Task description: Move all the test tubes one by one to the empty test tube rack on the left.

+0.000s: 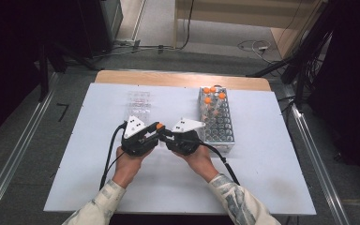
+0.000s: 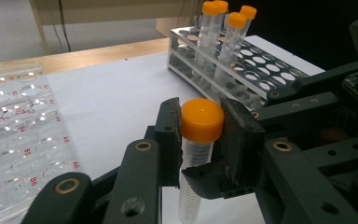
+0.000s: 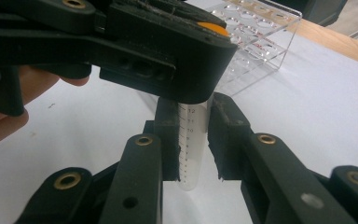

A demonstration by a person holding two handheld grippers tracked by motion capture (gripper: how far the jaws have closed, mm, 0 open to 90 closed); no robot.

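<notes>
Orange-capped tube (image 2: 200,135) upright, both grippers' fingers (image 2: 170,135) clamping

The tube (image 2: 193,158) is showing as clear, smooth plastic with fine printed markings, and its orange cap (image 2: 202,119) is looking like glossy plastic, catching a soft highlight on top. The left gripper (image 2: 200,140) and the right gripper (image 3: 192,140) are appearing as matt black plastic — their jaw pads slightly rough at the edges — with brass-coloured rivets gleaming at the joints. The well plate (image 2: 14,135) is glinting as transparent, shiny plastic. The rack (image 2: 256,70) is reading as pale, semi-gloss metal or plastic; I cannot tell which. The white sheet (image 1: 262,173) is lying matt and smooth — the table edge (image 1: 178,78) beyond it is looking like wood.
</notes>
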